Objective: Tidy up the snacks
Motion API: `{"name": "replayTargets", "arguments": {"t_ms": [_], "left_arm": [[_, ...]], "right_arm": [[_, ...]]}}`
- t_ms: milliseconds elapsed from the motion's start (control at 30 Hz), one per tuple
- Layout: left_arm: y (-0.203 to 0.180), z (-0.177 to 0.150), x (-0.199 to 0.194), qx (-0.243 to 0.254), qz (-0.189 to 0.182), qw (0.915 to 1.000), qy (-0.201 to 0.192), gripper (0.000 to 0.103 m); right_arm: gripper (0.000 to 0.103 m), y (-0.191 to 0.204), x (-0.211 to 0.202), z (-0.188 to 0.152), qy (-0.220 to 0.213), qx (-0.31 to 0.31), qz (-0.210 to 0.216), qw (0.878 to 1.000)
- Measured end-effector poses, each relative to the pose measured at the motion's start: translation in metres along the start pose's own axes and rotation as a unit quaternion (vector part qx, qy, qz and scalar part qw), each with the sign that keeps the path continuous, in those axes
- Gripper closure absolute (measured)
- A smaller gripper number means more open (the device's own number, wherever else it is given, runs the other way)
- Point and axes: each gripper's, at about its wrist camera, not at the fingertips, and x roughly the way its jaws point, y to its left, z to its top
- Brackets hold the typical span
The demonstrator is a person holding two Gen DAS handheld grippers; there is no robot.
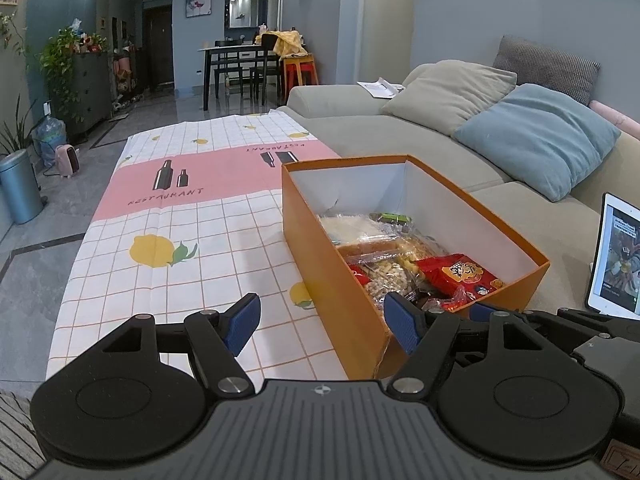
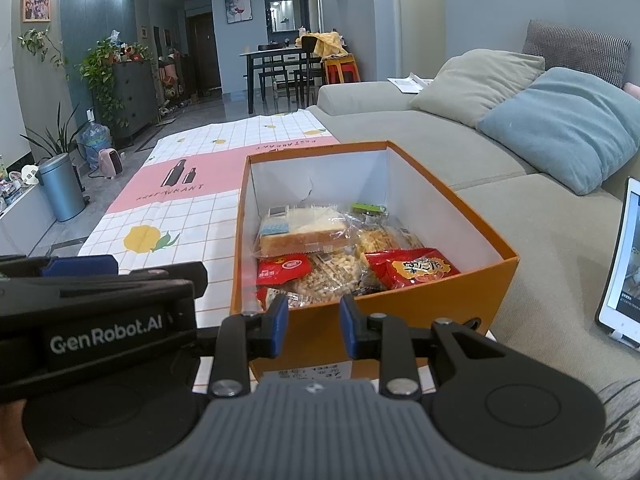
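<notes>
the left tongs [image 1: 326, 322] are showing matte black linkage arms, ribbed blue pads [image 1: 242, 322], two round black discs, silver pivot screws and a ribbed grey housing bearing a small cross-shaped emblem; the right tongs [image 2: 313, 322] are wearing the same black arms, blue pads [image 2: 280, 320] and grey ribbed body, and white "genrobot.ai" lettering is showing on the left unit's black side

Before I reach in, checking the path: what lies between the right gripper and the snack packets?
Only the orange box's near wall, seen in the right wrist view. The open right gripper sits just outside it; the packets lie behind.
</notes>
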Motion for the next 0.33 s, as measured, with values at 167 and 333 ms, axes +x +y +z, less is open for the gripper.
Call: {"name": "replayTargets", "arguments": {"t_ms": [167,333], "left_arm": [[0.0005,0.0007,-0.0002,-0.004,0.001,1.0000,-0.002,0.018],[0.0010,0.0006,-0.0010,-0.001,-0.002,1.0000,-0.002,0.018]], "right_arm": [[0.077,0.0010,-0.0020,-0.0002,-0.003,-0.002,0.000,1.000],[0.077,0.0016,-0.0023,-0.0003,-0.002,-0.001,0.002,1.000]]}}
